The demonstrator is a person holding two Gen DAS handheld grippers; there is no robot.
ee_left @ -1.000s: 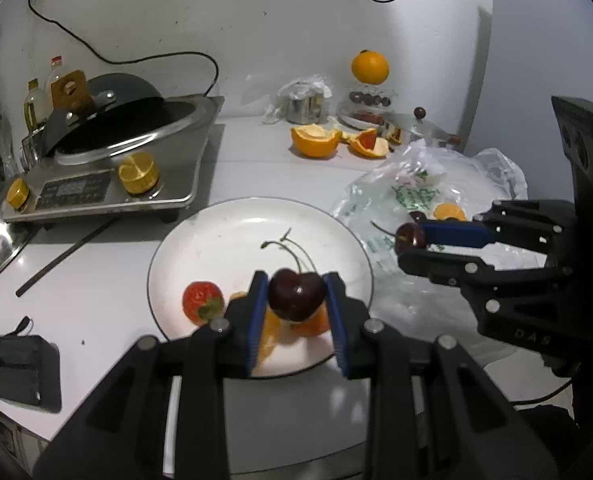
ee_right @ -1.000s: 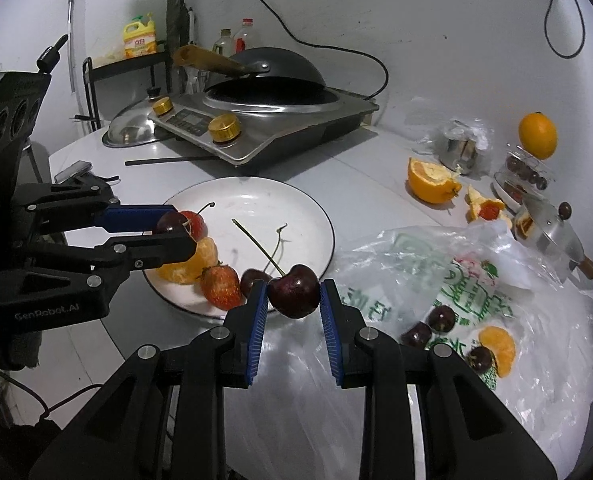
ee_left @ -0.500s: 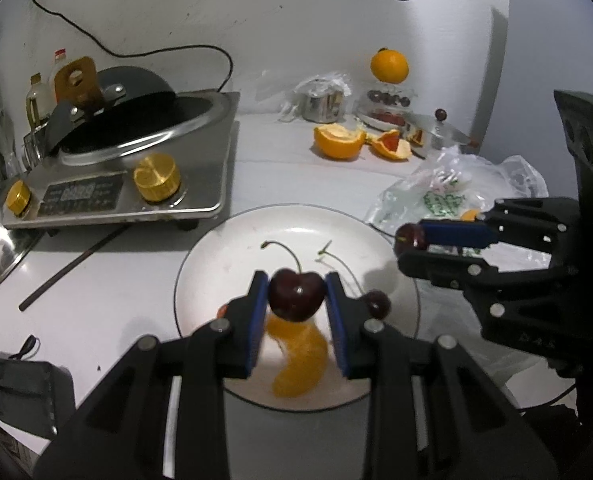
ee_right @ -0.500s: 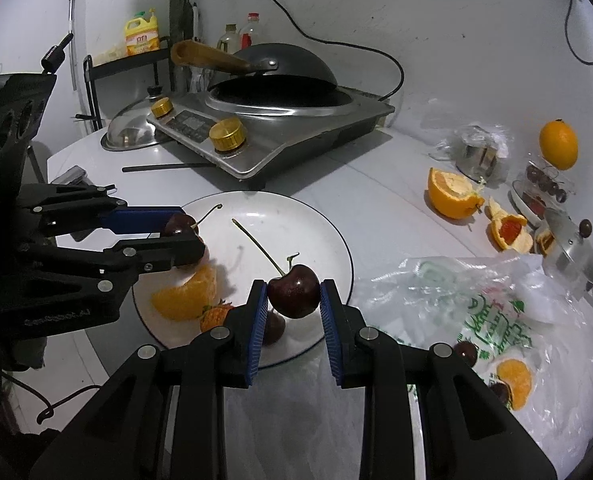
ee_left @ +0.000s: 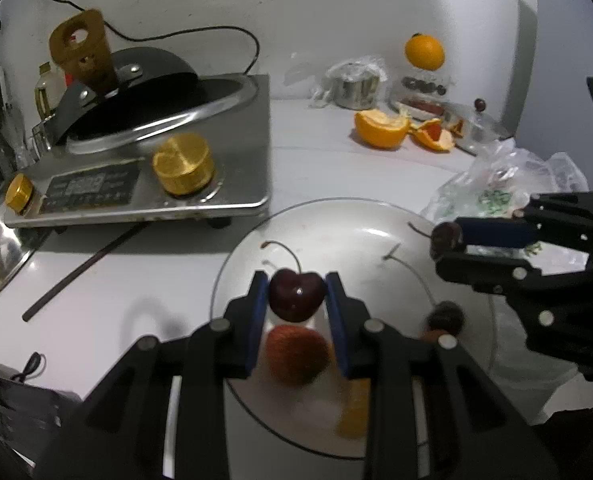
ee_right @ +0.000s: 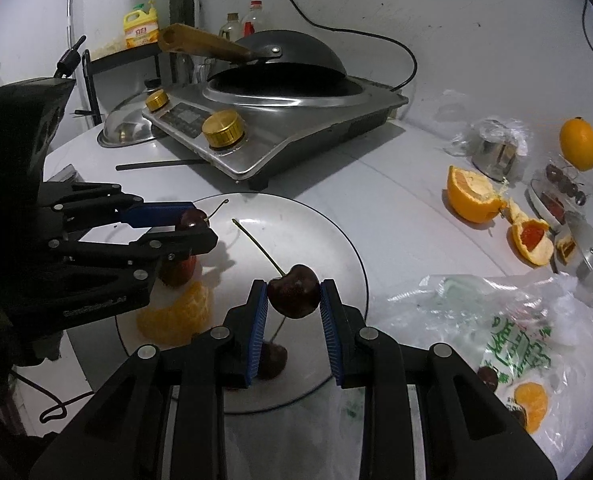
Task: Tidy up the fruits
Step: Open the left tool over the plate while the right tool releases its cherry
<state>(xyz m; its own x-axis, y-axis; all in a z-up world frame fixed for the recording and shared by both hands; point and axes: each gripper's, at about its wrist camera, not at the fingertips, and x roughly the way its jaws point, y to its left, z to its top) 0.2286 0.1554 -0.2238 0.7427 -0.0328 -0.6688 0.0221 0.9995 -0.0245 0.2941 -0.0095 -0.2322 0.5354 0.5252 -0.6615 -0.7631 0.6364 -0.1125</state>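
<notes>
My left gripper (ee_left: 296,298) is shut on a dark red cherry (ee_left: 295,294) with its stem up, held above the near part of the white plate (ee_left: 336,220). My right gripper (ee_right: 292,296) is shut on a second dark cherry (ee_right: 294,290) with a long stem, above the plate's (ee_right: 316,224) right half. On the plate lie a strawberry (ee_left: 296,354), an orange segment (ee_right: 176,316) and a loose cherry (ee_right: 272,360). In the left wrist view the right gripper (ee_left: 444,240) shows at the right over the plate's rim; in the right wrist view the left gripper (ee_right: 194,226) shows at the left.
An induction cooker (ee_right: 280,120) with a black wok stands behind the plate, a dark stick (ee_left: 84,268) lying before it. A plastic bag (ee_right: 508,320) with cherries and an orange piece lies right of the plate. Peeled orange halves (ee_right: 472,196) and a whole orange (ee_right: 578,144) sit farther back.
Both grippers have carried their cherries leftward, from the bag side to over the plate. The plate and cooker now look nearer. Both stay shut on their cherries.
</notes>
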